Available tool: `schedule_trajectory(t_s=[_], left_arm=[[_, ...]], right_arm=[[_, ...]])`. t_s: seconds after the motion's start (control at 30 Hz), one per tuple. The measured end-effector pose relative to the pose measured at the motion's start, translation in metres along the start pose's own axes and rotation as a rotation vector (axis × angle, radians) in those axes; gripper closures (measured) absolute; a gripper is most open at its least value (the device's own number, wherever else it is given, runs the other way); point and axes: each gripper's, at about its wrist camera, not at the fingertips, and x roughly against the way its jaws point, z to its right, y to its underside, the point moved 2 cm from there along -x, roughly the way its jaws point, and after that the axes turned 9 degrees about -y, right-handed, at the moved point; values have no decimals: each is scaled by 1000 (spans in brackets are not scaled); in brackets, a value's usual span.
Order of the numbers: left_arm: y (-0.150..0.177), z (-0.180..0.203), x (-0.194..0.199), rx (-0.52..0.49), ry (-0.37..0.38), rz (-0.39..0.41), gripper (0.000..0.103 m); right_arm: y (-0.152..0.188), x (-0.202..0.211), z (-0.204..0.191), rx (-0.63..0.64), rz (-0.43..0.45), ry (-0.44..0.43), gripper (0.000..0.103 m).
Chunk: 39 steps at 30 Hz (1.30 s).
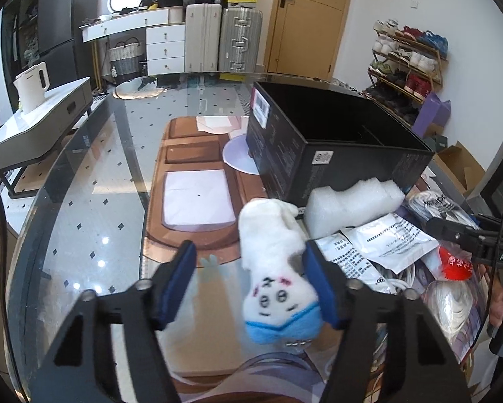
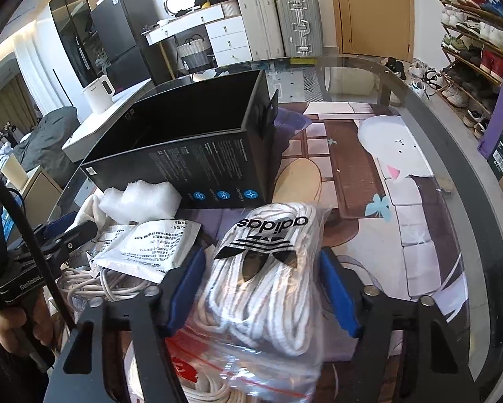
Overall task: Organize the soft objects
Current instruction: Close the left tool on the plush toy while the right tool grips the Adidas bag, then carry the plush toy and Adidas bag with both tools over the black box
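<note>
A white plush toy (image 1: 275,268) with a drawn face and blue collar lies on the glass table between my left gripper's (image 1: 251,285) blue pads, against the right pad (image 1: 320,288); the jaws are wide open. A black open-topped box (image 1: 325,147) stands behind it, also in the right wrist view (image 2: 197,141). My right gripper (image 2: 263,288) is open around a clear bag of white rope (image 2: 268,275) with an Adidas logo. White foam (image 1: 352,205) lies by the box, also in the right wrist view (image 2: 140,201).
Printed white pouches (image 1: 382,238) (image 2: 150,245), a coiled cable (image 2: 97,285) and a red-marked bag (image 1: 454,263) clutter the table between the grippers. The glass table edge (image 2: 466,154) curves at the right. Suitcases, drawers and a shoe rack (image 1: 406,63) stand beyond.
</note>
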Motion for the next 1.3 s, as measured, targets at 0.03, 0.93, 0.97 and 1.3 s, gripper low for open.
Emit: schedule_trajectory(t_s=[0.03,0.93,0.97,1.3], left_arm=[[0,1,0,-2,9,0,57],[-14,-4,61,11,23,161,75],[-16,-4,64,14,25,170,75],[-38,7,78,-3,38,227,75]], right_arm=[[0,1,1,-1,5,-2,39],[-5,60,-8,36,171,-59,51],[-7,64,-10,40,179,-66,51],[-34,83,-36,124,221,-126,51]])
